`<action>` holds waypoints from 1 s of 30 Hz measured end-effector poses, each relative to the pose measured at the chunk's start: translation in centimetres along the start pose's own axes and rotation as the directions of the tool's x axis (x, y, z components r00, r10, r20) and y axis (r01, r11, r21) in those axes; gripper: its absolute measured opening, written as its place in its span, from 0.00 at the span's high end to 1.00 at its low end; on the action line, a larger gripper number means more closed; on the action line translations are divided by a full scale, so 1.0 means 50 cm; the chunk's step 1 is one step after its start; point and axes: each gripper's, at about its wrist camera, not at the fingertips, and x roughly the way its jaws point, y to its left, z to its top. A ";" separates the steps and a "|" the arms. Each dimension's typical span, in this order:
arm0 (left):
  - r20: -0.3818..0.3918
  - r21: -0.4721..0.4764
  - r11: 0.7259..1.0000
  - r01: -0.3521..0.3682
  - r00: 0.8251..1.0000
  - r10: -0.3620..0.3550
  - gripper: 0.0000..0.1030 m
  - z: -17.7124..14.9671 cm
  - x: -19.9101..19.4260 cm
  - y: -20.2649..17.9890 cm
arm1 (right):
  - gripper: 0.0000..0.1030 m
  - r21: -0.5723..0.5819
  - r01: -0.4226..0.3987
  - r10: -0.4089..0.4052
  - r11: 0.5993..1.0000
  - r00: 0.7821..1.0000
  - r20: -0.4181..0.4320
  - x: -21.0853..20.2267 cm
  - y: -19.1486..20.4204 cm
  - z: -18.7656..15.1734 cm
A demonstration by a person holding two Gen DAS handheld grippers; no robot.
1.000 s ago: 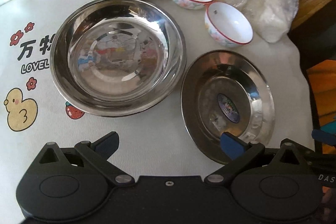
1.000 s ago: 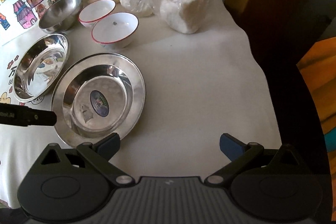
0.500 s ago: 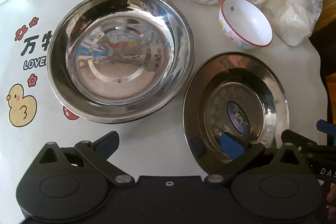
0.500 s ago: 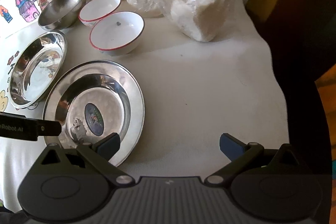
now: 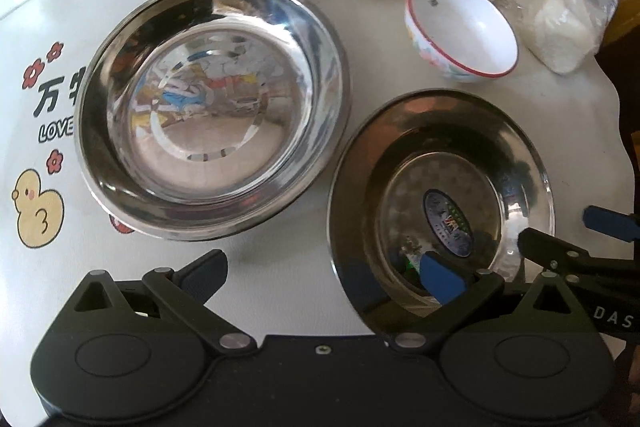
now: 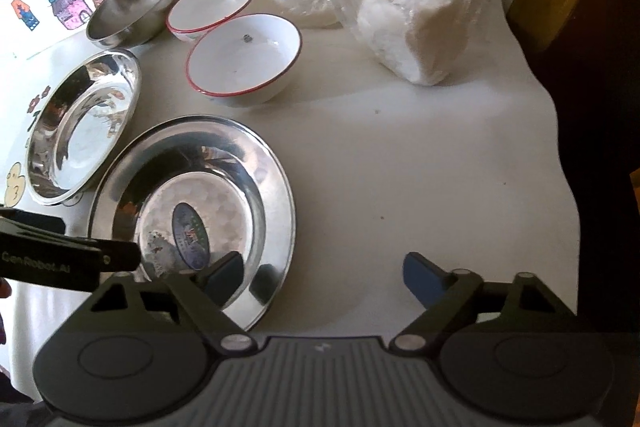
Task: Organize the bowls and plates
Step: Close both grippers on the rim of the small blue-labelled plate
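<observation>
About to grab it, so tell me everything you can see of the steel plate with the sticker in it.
The steel plate is round, shiny metal with a wide flat rim and a sunken centre that holds an oval blue sticker. It lies flat and upright on the white tablecloth, empty, right of the bigger steel dish and nearer than the closest white bowl. Both open tools hang over its near part: the left tool and the right tool. Contact cannot be told.

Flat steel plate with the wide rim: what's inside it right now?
Inside the flat wide-rimmed steel plate sits only an oval blue label sticker. The left gripper and right gripper, both open, cover its near rim, so that edge cannot be checked.
</observation>
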 end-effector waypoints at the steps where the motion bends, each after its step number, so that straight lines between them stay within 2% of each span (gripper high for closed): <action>1: 0.000 0.002 1.000 0.001 1.000 -0.001 0.01 0.000 0.001 -0.003 | 0.21 -0.003 -0.008 0.008 1.000 1.000 -0.001 0.000 0.002 0.000; 5: -0.006 -0.007 1.000 0.000 1.000 0.000 0.06 0.002 0.003 -0.002 | 0.31 -0.023 -0.029 0.029 0.999 1.000 -0.003 0.002 0.010 0.001; 13: -0.008 -0.001 1.000 0.000 1.000 0.000 0.17 -0.008 -0.009 0.006 | 0.43 -0.031 -0.029 0.029 0.999 1.000 0.002 0.005 0.017 0.005; 16: -0.001 0.008 1.000 0.007 1.000 -0.007 0.23 -0.007 -0.013 0.005 | 0.51 -0.032 -0.040 0.040 0.999 0.999 0.002 0.006 0.019 0.005; 20: 0.006 0.007 0.998 0.068 0.998 -0.068 0.27 -0.007 -0.019 0.009 | 0.66 -0.037 -0.054 0.054 0.998 0.999 0.006 0.003 0.025 0.008; 24: 0.013 0.003 0.994 0.105 0.994 -0.105 0.34 -0.009 -0.025 0.011 | 0.74 -0.036 -0.060 0.061 0.998 0.998 0.009 0.001 0.030 0.010; 26: 0.017 -0.001 0.993 0.116 0.993 -0.116 0.38 -0.009 -0.026 0.015 | 0.74 -0.034 -0.057 0.058 0.998 0.998 0.009 0.001 0.030 0.011; 30: 0.012 -0.003 0.987 0.162 0.987 -0.162 0.64 -0.008 -0.024 0.021 | 0.74 -0.023 -0.056 0.056 0.998 0.998 0.010 0.000 0.031 0.009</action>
